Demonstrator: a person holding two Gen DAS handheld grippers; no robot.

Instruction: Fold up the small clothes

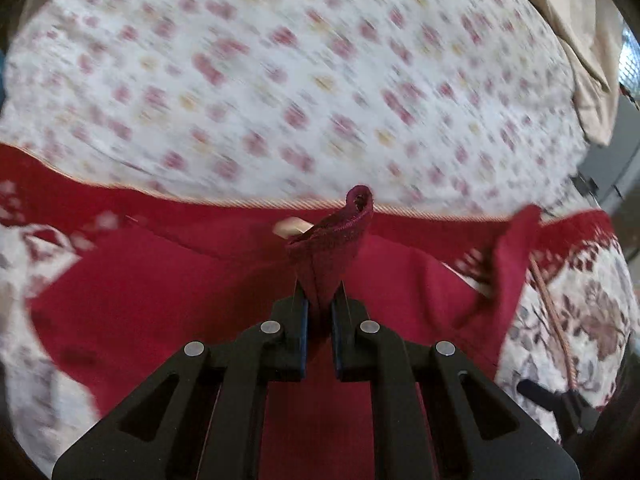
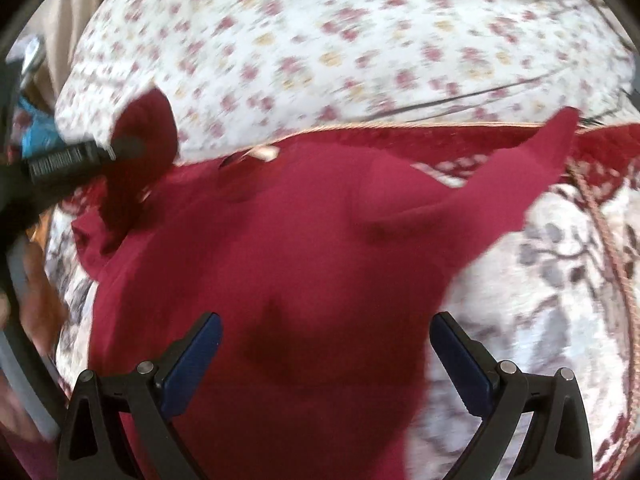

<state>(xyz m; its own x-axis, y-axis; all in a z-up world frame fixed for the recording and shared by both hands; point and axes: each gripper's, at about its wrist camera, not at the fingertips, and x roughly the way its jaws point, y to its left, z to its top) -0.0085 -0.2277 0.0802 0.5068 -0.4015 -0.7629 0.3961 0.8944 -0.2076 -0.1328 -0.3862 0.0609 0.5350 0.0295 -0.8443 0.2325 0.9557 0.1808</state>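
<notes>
Your left gripper [image 1: 319, 312] is pinching a sleeve end of the red garment [image 1: 180, 300], its fingers pressed together on the hemmed cuff [image 1: 340, 232], which curls up just above the fingertips at the centre of the left wrist view. In the right wrist view that same left gripper [image 2: 120, 148] shows at the upper left, lifting the sleeve off the bed. The red garment [image 2: 280, 260] lies spread across the middle of both frames on the patterned bedspread [image 2: 540, 280], with the floral sheet [image 2: 360, 40] filling the upper half beyond it. The other sleeve [image 2: 520, 176] sticks out toward the upper right. Your right gripper [image 2: 326, 360] is spread wide and holds nothing, hanging over the garment's body at the lower centre. Everything is motion-blurred, so fine creases can't be read. This looks like the first fold: a sleeve being carried in over the body. Next, you probably want to lay that cuff across the chest and release it flat, then send the right gripper out to the far sleeve in the upper right.
</notes>
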